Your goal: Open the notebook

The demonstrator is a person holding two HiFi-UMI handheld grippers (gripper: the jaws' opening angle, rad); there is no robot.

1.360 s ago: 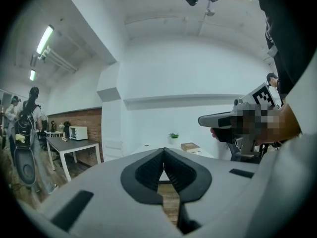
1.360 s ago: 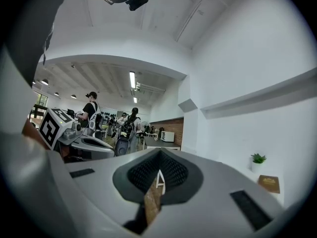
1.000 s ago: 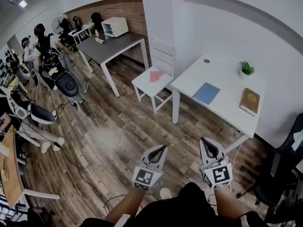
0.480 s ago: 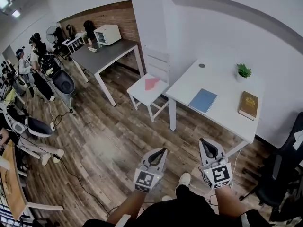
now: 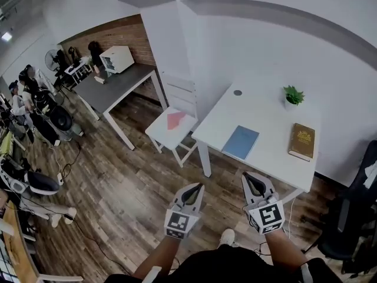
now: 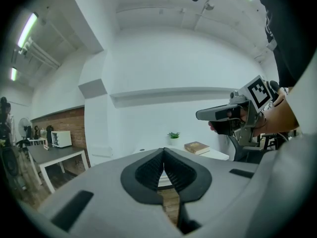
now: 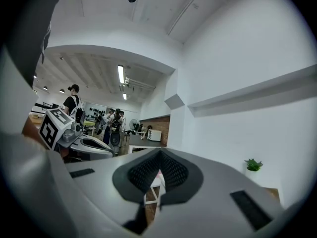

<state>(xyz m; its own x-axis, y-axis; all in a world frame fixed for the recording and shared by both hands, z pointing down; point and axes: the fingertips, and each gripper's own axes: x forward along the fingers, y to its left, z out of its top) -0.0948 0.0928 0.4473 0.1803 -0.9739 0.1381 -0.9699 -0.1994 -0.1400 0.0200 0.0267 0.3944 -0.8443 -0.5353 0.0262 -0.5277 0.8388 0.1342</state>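
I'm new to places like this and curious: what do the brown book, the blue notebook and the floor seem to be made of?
The brown book: seemingly hard cover, leather-like matte brown with a gold emblem. The blue notebook: flat, plain matte cover, probably card or plastic; too small to tell. The floor: wood-look planks with mixed brown grain; real wood or laminate, unclear.

I hold my left gripper [image 5: 198,186] and my right gripper [image 5: 247,175] out ahead of me, side by side and apart, both pointing forward about level, each with its jaws closed on nothing, my bare forearms [image 5: 158,253] behind them.
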